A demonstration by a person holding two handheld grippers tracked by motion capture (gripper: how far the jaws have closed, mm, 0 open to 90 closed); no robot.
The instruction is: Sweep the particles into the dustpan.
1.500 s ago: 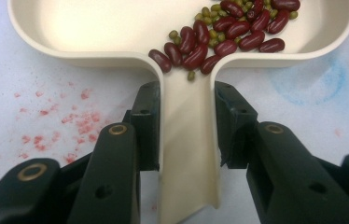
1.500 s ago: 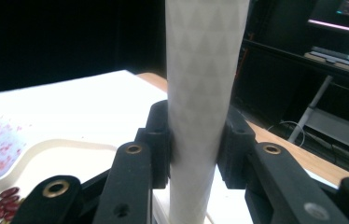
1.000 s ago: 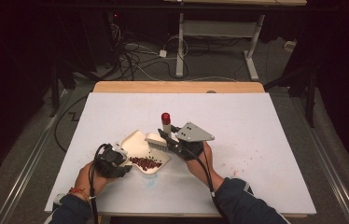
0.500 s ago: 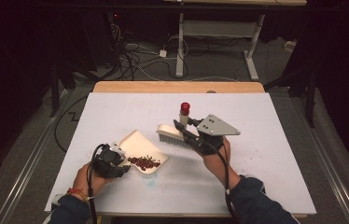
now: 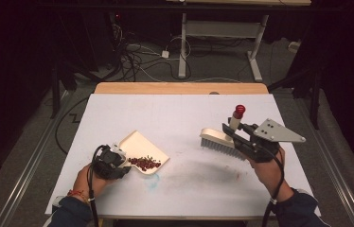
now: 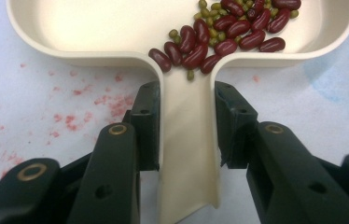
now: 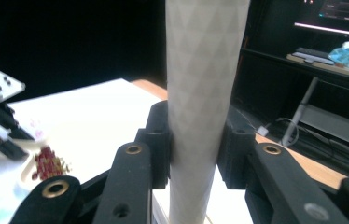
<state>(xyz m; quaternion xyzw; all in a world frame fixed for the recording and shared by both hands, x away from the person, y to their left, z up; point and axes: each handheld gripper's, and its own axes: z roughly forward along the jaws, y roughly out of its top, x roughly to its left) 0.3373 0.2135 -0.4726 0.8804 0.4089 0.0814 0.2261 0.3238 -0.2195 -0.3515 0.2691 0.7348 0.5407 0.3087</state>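
Observation:
A cream dustpan (image 5: pixel 143 148) lies on the white table at the front left, with red kidney beans (image 5: pixel 144 163) and small green beans (image 6: pixel 217 32) heaped by its handle. My left gripper (image 5: pixel 113 163) is shut on the dustpan's handle (image 6: pixel 186 140); both black pads press its sides. At the right, my right gripper (image 5: pixel 232 133) is shut on the handle (image 7: pixel 203 88) of a cream brush (image 5: pixel 217 141) with a red knob (image 5: pixel 239 111). The brush hangs above the table, bristles down, well to the right of the dustpan.
The white table (image 5: pixel 184 118) carries faint red stains (image 6: pixel 93 100) by the dustpan and a bluish smear (image 5: pixel 152 184). A wooden strip (image 5: pixel 180 88) runs along its far edge. Cables and a desk frame (image 5: pixel 222 33) stand on the dark floor beyond.
My right gripper has carried the brush away from the dustpan, to the right and upward. The left gripper and the dustpan have stayed where they were.

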